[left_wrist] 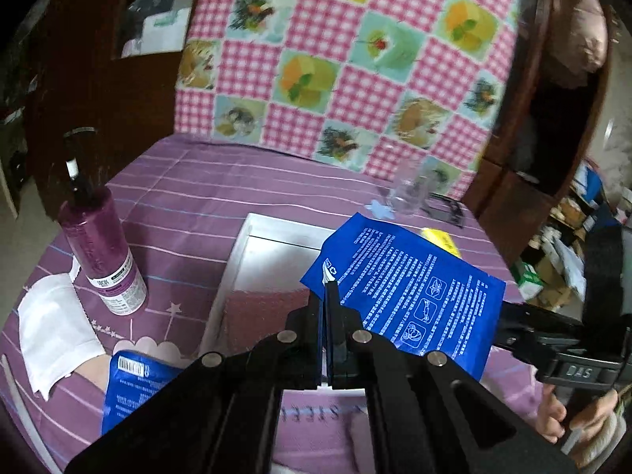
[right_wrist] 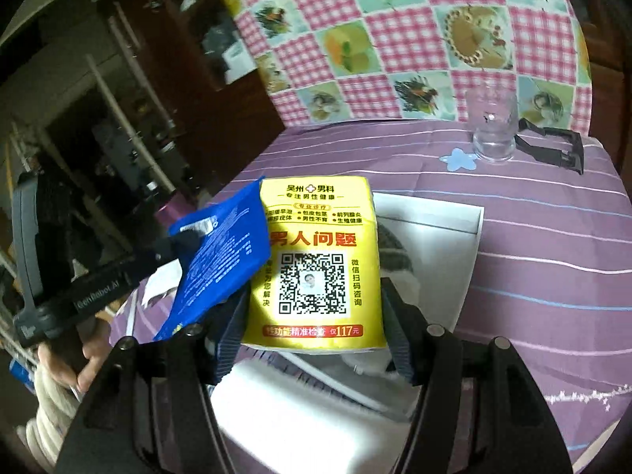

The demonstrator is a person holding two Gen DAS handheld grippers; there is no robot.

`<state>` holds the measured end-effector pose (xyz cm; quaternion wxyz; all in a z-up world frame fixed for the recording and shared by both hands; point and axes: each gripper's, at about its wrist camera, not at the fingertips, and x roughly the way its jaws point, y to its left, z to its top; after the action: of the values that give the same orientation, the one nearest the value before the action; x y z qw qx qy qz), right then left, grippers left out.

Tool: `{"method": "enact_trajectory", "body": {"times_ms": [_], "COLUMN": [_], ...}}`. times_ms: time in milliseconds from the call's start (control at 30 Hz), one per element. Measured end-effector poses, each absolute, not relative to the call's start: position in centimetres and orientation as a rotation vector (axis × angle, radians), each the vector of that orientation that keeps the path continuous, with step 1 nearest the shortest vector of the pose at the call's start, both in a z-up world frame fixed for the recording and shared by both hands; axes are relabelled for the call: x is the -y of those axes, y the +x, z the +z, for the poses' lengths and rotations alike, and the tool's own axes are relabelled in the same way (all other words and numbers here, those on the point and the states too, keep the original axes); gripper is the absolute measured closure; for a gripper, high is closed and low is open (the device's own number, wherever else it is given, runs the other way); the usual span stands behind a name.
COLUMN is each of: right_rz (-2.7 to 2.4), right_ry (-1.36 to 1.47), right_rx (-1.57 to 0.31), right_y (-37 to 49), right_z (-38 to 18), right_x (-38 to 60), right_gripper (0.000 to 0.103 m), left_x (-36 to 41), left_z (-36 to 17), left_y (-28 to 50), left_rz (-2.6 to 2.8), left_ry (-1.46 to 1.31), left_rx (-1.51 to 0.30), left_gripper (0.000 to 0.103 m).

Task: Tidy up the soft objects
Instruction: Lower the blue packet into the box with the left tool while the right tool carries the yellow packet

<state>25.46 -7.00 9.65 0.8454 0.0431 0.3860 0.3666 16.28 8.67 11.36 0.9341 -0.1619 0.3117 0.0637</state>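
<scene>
The left hand-held gripper [left_wrist: 330, 296] has its jaws pressed together on the corner of a blue packet [left_wrist: 407, 288] printed with white text, which it holds lifted over the white tray [left_wrist: 252, 252] lying on the purple striped counter [left_wrist: 197, 189]. The right hand-held gripper [right_wrist: 316, 316] stands partly spread, its pads against both sides of a yellow tissue pack [right_wrist: 320, 260] bearing a square code, held upright above the near end of the same white tray [right_wrist: 454, 245]. In the right wrist view the blue packet [right_wrist: 221, 260] hangs just beside the yellow tissue pack on its left, their edges overlapping. In the left wrist view only a sliver of the yellow tissue pack [left_wrist: 440, 239] shows beyond the packet's far edge. Inside the tray a pink textured piece [left_wrist: 268, 304] lies at the near end. Left of the tray stand a purple pump bottle [left_wrist: 102, 252] and, nearer, a folded white cloth [left_wrist: 51, 335]; a second blue packet [left_wrist: 130, 387] lies on the counter by the tray's near left corner. Beyond the tray, near the checked pink cloth [right_wrist: 395, 39] at the back, stands a clear glass [right_wrist: 493, 126] with a black clip-like object [right_wrist: 553, 146] beside it.
</scene>
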Motion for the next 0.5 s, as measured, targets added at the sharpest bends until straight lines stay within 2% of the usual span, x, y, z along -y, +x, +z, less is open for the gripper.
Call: {"method": "enact_trajectory", "body": {"times_ms": [233,500], "right_rz": [0.621,0.441], "right_ry": [0.073,0.196], "right_rx": [-0.831,-0.782], "right_y": [28.8,30.6], "right_z": [8.0,7.8], "right_x": [5.1,9.4], "right_gripper": [0.039,0.038], "left_x": [-11.7,-12.8], "left_z": [8.1,5.6], "left_y": [18.9,20.2], "left_rz": [0.281,0.346], "left_ry": [-0.389,-0.372], "left_rx": [-0.65,-0.755], "left_gripper": [0.103,0.103]}}
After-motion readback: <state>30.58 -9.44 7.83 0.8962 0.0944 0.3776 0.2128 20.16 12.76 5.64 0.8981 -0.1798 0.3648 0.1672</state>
